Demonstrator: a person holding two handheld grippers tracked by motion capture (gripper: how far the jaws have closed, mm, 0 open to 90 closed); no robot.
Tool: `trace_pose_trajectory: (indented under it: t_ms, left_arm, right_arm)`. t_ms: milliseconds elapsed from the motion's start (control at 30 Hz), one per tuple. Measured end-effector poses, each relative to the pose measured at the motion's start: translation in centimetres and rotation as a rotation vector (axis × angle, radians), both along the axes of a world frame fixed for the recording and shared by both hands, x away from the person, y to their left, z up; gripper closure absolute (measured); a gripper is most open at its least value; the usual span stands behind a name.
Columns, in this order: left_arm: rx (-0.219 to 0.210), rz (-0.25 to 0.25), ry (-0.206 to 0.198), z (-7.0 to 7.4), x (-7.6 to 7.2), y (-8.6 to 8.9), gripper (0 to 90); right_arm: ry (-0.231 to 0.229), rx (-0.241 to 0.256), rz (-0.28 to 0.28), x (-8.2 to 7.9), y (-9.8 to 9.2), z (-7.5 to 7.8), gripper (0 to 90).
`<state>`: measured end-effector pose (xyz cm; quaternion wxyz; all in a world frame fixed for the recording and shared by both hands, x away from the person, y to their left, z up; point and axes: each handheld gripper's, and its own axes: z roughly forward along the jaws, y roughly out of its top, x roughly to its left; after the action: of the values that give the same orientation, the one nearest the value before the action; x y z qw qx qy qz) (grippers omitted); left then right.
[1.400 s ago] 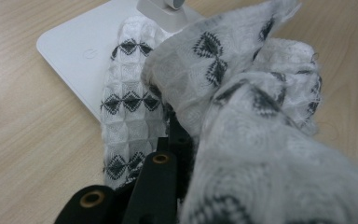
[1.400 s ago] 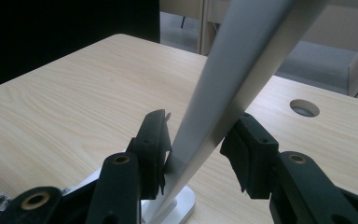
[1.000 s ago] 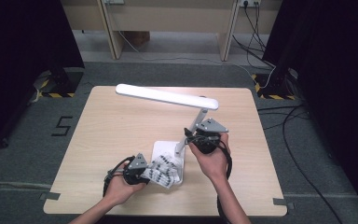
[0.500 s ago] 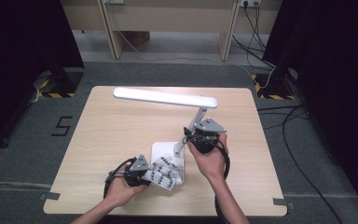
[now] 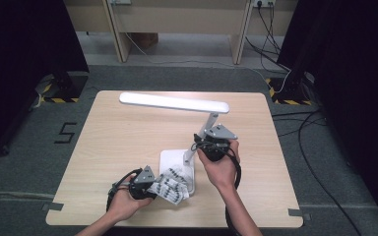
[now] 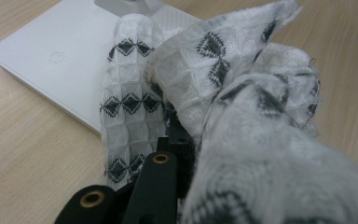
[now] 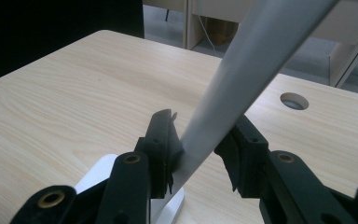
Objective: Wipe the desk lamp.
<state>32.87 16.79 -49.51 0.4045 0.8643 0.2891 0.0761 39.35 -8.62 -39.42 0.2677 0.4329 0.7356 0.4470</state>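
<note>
The high view takes in the whole desk lamp [image 5: 177, 103]: a long white head lying level over the far half of the table [image 5: 103, 142], a slanted stem [image 5: 203, 135] and a flat white base [image 5: 173, 162] near the front edge. The right gripper view shows what that view cannot, the right gripper [image 7: 200, 144] with its jaws set around the grey stem [image 7: 242, 79]; the left jaw touches it, while a slim gap seems to remain at the right jaw. The left gripper view brings the cloth [image 6: 223, 107] close: white, with a black diamond pattern, bunched up and pinched in the left gripper [image 6: 177, 154], whose jaws are closed on a fold. The cloth drapes over the near right part of the base [image 6: 60, 56].

In the high view the left gripper [image 5: 150, 186] sits at the near edge, left of the base, and the right gripper [image 5: 207, 147] sits just right of the stem.

The table is pale wood grain with rounded corners and has a round cable hole [image 7: 294, 101] towards its far side. It stands on grey carpet [image 5: 39, 157], with black curtains [image 5: 24, 44] at both sides, a wooden desk [image 5: 177, 19] beyond, and cables [image 5: 300, 123] on the floor at the right.
</note>
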Motion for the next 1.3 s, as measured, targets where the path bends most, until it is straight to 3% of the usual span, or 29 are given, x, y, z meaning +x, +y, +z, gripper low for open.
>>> trace_pose_trajectory:
  t_ms: [433,767,1300]
  left_arm:
    - [0.014,-0.018,0.008,0.1,-1.3,1.2,82.0]
    - [-0.003,-0.030,0.024,0.0,-2.1,1.4,81.8]
    - [-0.051,-0.026,0.013,0.8,-1.8,1.2,81.7]
  right_arm:
    - [-0.003,-0.003,-0.003,0.0,0.1,0.0,65.0]
    - [-0.009,-0.012,0.000,0.0,0.1,0.1,63.5]
    - [-0.001,-0.003,0.034,-0.8,-0.8,0.1,40.2]
